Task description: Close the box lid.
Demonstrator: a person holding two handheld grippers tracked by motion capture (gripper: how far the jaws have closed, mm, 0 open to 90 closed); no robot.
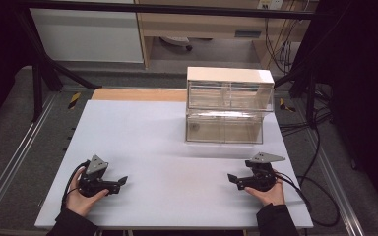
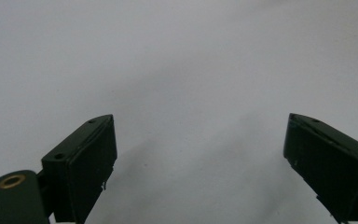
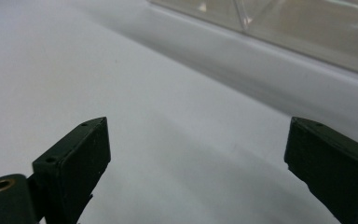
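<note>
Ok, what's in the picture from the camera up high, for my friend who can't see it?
A person's two hands each hold an open gripper, left and right, low over a white table. A clear plastic drawer box stands at the far side.

Table: a white board (image 1: 142, 142) is laid over a wooden top, of which a strip (image 1: 138, 94) is seen at the far edge.
Floor: grey carpet (image 1: 24, 137) is seen on both sides, crossed by metal rails (image 1: 10, 162).
Frame: black bars (image 1: 167, 8) are set above and at the sides.
Far side: a white panel (image 1: 86, 34) and a wooden unit (image 1: 202, 24) are placed.
Cables: black leads (image 1: 320, 128) are strewn at the right.
Light: dim, even.
</note>
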